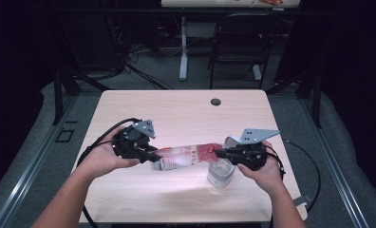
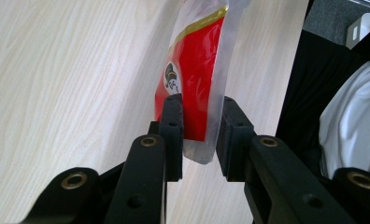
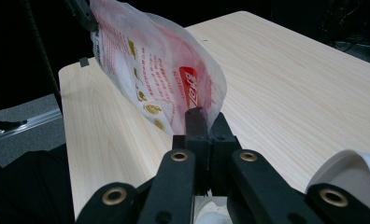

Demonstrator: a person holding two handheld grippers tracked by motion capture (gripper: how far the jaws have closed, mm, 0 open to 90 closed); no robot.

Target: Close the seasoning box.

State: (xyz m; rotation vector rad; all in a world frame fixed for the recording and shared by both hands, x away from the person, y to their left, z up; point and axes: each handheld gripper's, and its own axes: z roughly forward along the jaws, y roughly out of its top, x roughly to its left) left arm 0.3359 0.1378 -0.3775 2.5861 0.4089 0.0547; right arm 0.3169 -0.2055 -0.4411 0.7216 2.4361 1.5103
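Two hand-held grippers share one load: a clear plastic pouch (image 1: 183,157) with red print, held lengthwise between them above the front half of the wooden table (image 1: 181,109).

Left gripper (image 1: 154,155): jaws on one end of the pouch. In the left gripper view (image 2: 199,135) the jaws stand narrowly apart with the pouch's edge (image 2: 197,84) between them; the left pad presses the film, the right pad sits just beside it. Contact on that side: cannot tell for certain.

Right gripper (image 1: 219,153): in the right gripper view (image 3: 204,123) the jaws are pressed together on the pouch's other end (image 3: 174,84), film pinched flat between the pads. The pouch rises away from the jaws, tilted, clear of the tabletop.

Pouch printing: red panel with gold trim and a small dark emblem; the other face carries red text and gold marks.

A translucent lidded container (image 1: 220,173) stands on the table just below the right gripper, near the front right. Its white rim (image 3: 351,172) shows beside the right jaws.
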